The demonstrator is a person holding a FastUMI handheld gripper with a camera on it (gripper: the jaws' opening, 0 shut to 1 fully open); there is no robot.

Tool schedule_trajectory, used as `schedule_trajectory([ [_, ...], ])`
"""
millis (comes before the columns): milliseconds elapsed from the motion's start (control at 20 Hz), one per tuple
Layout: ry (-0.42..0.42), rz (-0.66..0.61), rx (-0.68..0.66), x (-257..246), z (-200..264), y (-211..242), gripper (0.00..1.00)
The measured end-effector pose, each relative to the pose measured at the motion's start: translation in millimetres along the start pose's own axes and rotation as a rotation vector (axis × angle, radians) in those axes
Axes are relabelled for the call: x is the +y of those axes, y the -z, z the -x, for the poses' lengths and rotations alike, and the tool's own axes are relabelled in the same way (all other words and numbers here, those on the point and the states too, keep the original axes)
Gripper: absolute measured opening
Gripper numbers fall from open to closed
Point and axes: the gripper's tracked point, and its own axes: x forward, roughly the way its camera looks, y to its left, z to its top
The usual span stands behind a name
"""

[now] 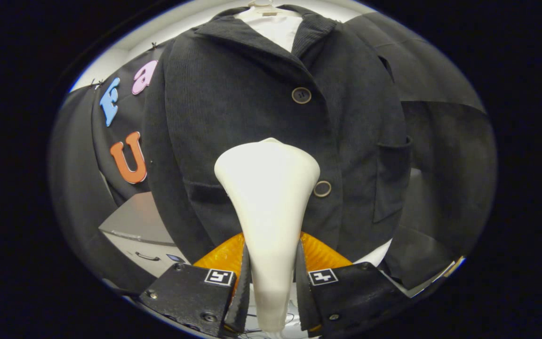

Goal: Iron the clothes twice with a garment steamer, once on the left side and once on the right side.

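Black cloth (445, 141) hangs as the booth's wall beyond the jaws and to both sides of them; to the right it shows a seam where two panels of differing sheen meet. Above the cloth, far beyond the jaws, runs a pale band of wall or ceiling (111, 61), brightly lit, and small clips (96, 83) hold the cloth's upper edge on the left. Lower on the left, just ahead of the jaws, stands a grey cabinet (132, 221) with a flat top and a drawer front bearing a dark curved handle (147, 256). The light is even and falls from above.
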Motion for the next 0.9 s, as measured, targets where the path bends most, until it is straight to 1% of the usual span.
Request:
schedule_trajectory([
  [250,-0.019,0.021,0.02,-4.7,-0.4,24.3,0.45],
  [600,-0.002,0.032,0.093,-15.2,-13.7,61.0,0.45],
  [900,0.003,0.059,0.147,-18.9,-12.7,91.4,0.45],
])
